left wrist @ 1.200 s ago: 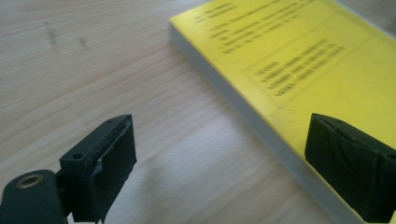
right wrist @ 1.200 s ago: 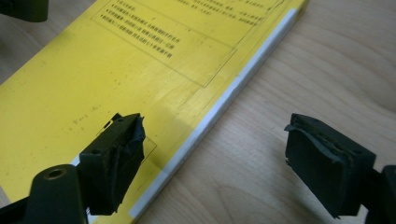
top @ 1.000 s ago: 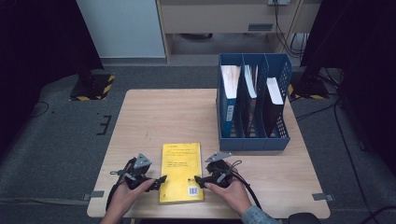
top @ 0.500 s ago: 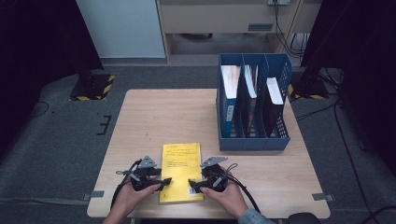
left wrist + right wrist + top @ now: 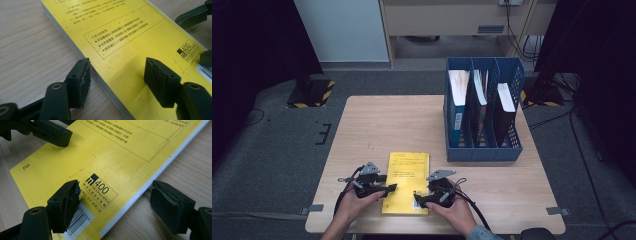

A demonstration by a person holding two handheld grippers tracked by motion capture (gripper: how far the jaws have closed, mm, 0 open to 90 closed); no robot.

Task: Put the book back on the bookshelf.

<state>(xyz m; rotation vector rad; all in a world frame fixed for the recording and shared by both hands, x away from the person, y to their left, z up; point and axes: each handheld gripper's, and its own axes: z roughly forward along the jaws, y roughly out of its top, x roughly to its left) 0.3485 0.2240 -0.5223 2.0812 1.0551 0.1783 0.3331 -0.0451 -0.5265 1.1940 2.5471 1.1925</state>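
Book (image 5: 406, 182) lies flat, long axis running away from the person, both grippers' fingers apparently straddling its side edges, ungripped.

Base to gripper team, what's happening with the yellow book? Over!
Left gripper open, fingers straddling one long edge of the yellow book. Right gripper open, straddling the opposite edge. Book flat on the table. Nothing blocking.

The yellow book (image 5: 120, 157) has a black square logo with a white "n" and "400" next to it, boxed near the cover's corner. A white barcode sticker (image 5: 77, 222) sits just below that, digits too small to read. Rest of the cover is small Chinese print with a bulleted box, not legible to me.
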